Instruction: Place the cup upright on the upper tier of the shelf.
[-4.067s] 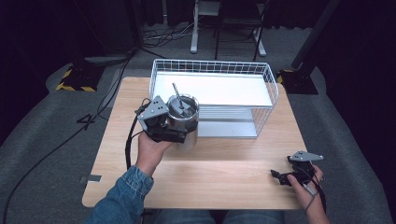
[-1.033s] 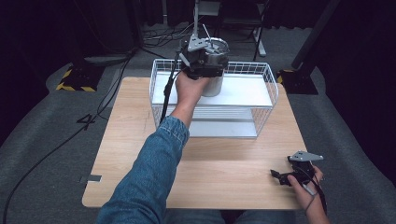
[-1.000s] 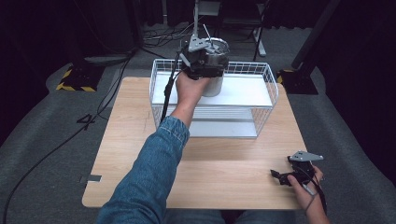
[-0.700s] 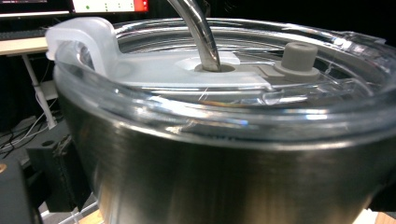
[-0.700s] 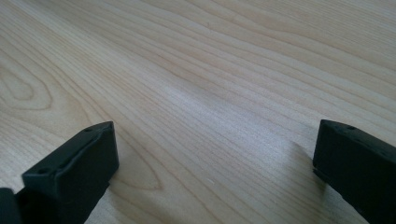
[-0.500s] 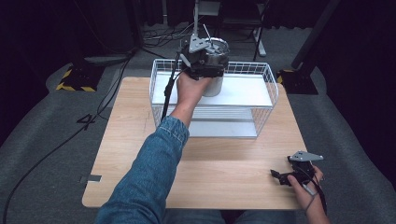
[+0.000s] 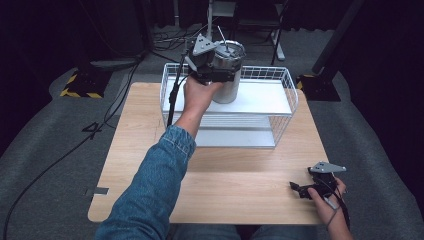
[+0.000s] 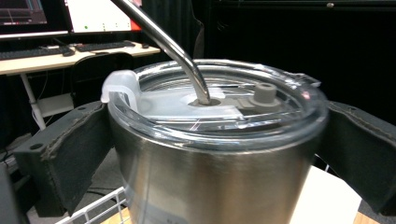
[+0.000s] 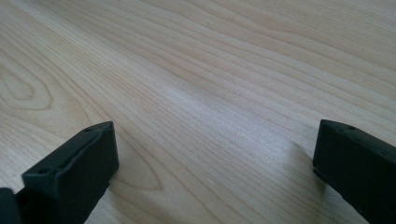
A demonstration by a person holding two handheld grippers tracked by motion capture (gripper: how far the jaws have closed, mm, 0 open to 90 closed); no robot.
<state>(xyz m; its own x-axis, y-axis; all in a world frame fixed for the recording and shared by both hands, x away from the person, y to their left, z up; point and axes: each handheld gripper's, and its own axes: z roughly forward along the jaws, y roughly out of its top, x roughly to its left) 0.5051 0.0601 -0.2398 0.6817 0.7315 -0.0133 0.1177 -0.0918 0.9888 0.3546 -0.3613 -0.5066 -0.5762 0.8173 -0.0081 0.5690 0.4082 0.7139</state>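
Note:
A steel tumbler (image 7: 227, 80) with a clear lid and a metal straw (image 7: 221, 38) is held upright inside the white wire basket (image 7: 286, 117), toward its far left. My left gripper (image 7: 218, 71) is shut on the tumbler just below the lid. In the left gripper view both black jaws press the sides of the tumbler (image 8: 219, 179), and the straw (image 8: 163, 42) rises from the lid. Whether its base rests on the basket floor I cannot tell. My right gripper (image 7: 299, 190) lies open on the wooden table (image 7: 235, 175) at the front right; its own view has bare wood between the fingers (image 9: 74, 172).
The basket stands at the far middle of the table, its wire rim (image 8: 100, 207) just below the tumbler. Cables (image 7: 100, 125) run across the grey floor at the left. A desk with monitors (image 8: 56, 28) stands beyond.
Four seconds ago the tumbler was in the left gripper at the basket's near left side; it is now farther off, inside the basket. Nothing moved over the last second. The right gripper stayed put.

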